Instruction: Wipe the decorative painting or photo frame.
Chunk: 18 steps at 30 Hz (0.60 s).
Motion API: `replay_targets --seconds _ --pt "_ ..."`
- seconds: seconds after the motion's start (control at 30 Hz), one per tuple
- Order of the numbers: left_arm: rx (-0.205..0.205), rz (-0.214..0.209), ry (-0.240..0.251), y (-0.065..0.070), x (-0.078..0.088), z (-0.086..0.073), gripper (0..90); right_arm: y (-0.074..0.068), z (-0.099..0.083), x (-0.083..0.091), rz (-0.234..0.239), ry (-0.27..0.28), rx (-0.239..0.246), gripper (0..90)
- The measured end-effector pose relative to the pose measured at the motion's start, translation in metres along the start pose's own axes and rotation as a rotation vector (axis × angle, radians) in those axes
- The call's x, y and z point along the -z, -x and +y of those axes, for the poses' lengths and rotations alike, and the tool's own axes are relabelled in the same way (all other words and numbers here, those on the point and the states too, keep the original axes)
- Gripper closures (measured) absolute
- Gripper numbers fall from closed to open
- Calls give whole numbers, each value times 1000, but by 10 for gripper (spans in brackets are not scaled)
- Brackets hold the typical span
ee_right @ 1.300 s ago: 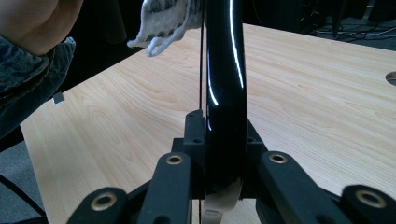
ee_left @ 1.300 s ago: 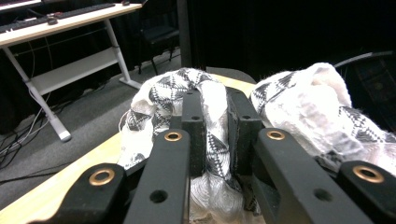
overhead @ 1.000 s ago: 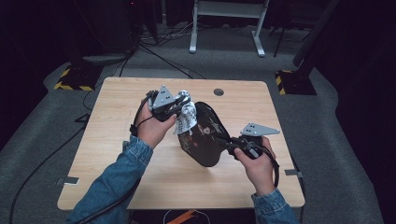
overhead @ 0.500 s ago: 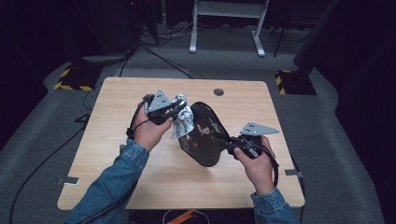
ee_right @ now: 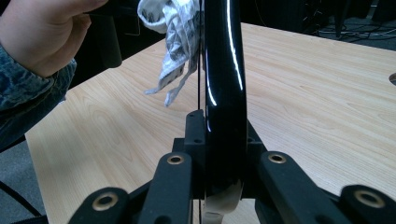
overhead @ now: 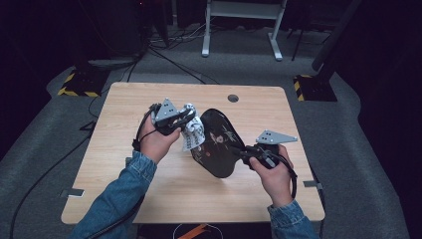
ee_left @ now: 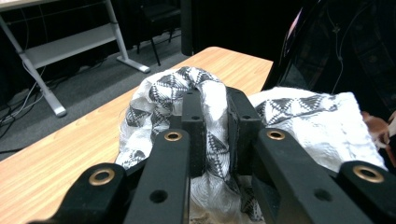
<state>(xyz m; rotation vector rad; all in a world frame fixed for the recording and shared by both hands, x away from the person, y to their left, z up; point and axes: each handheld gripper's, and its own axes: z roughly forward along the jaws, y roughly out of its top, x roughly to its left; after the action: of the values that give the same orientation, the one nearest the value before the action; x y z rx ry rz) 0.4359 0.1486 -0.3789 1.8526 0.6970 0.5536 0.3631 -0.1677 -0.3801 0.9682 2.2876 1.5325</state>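
A glossy black plate (overhead: 219,144) with a faint printed design is held tilted on edge above the wooden table (overhead: 164,199). My right gripper (overhead: 244,151) is shut on its lower right rim; in the right gripper view the plate (ee_right: 224,70) stands edge-on between the jaws of that gripper (ee_right: 224,126). My left gripper (overhead: 186,118) is shut on a bunched white cloth (overhead: 193,132) with a black triangle pattern, pressed against the plate's left face. In the left gripper view the cloth (ee_left: 201,88) bulges around the closed gripper (ee_left: 215,105), with the plate (ee_left: 336,46) at the right.
A round cable hole (overhead: 233,98) sits near the table's far edge. Beyond the table stand a white metal frame (overhead: 239,15) and two bases with yellow-black stripes (overhead: 74,84) (overhead: 308,82). Cables run across the grey floor at the left.
My left gripper and the cloth have shifted slightly to the left along the plate's face. The right hand and the plate have stayed in place.
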Motion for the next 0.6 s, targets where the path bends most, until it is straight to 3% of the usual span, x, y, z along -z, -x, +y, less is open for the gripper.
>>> replay_targets --seconds 0.6 --pt "33 10 -22 -5 0 -19 802 0 0 0 -2 1 2 808"
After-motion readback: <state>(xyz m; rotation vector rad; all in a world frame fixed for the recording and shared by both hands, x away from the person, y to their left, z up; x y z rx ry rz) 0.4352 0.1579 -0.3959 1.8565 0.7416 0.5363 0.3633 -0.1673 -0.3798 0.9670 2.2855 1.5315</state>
